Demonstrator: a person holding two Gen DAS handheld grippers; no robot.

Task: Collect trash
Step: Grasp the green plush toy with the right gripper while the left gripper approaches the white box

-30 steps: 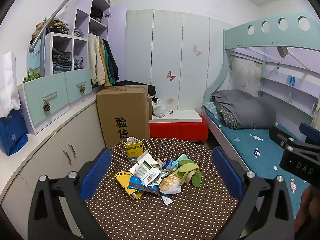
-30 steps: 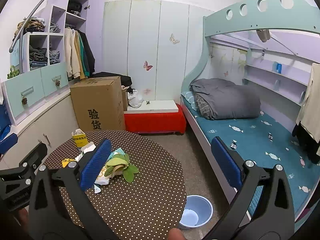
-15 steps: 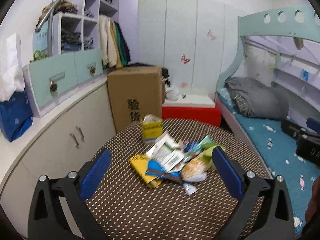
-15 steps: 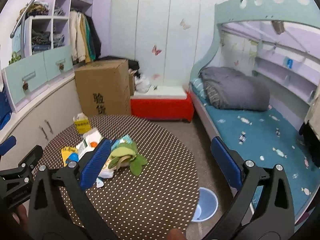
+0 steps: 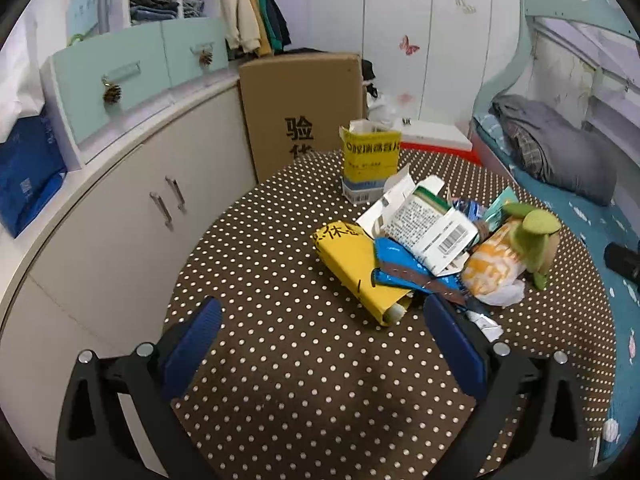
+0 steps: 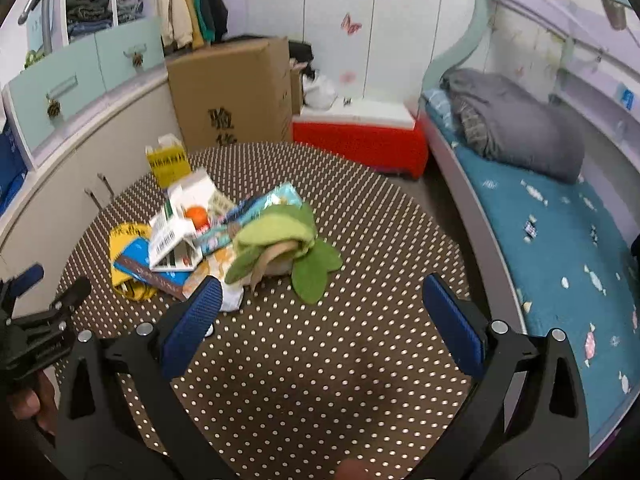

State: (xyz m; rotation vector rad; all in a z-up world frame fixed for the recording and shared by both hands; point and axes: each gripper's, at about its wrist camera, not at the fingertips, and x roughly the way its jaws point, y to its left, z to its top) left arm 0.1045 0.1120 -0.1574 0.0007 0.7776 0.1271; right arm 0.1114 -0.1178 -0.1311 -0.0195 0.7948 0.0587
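A pile of trash lies on the round brown polka-dot table: a flat yellow packet, a blue wrapper, a white barcode carton, an orange-white bag and green peel-like scraps. An upright yellow box stands behind. My left gripper is open and empty, just short of the yellow packet. My right gripper is open and empty, near the green scraps. The pile also shows in the right wrist view.
A large cardboard box and a red-and-white bench stand behind the table. White cabinets run along the left. A bunk bed with a teal mattress and grey duvet is on the right.
Both grippers have moved forward and down toward the table; the trash pile looks larger and closer. The blue bin on the floor has left the right wrist view.
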